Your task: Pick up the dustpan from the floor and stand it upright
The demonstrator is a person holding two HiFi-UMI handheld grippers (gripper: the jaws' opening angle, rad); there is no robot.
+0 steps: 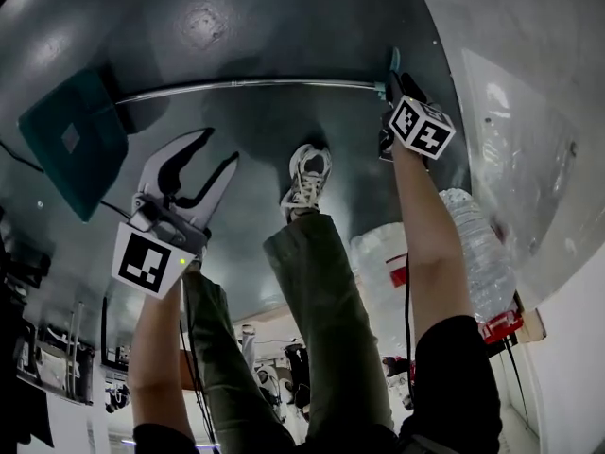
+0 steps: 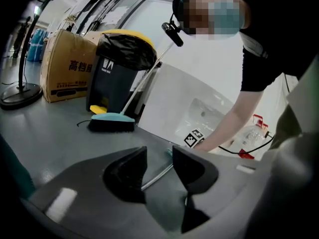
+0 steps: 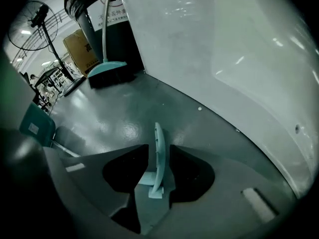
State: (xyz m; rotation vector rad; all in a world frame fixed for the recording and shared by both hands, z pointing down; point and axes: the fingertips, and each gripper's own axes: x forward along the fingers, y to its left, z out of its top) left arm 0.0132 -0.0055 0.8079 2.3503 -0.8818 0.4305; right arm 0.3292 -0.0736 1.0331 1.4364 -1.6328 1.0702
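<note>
- Grey floor point(image 1: 284, 26) carries the dustpan point(image 1: 74, 140), lying flat, its metal shaft point(image 1: 246, 85) stretched sideways.
- Your right gripper point(image 1: 395, 91) is at the shaft's end farthest from the pan, jaws part open astride the teal grip point(image 3: 158, 153), seemingly not pinching it.
- Your left gripper point(image 1: 218, 145) hovers near the shaft's middle, jaws apart and empty.

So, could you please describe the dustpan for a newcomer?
Look at the dark floor beside the white wall. A long metal rod lies across it; the dustpan is the teal tray at its end, lying flat, unlike the broom leaning on the bin.
</note>
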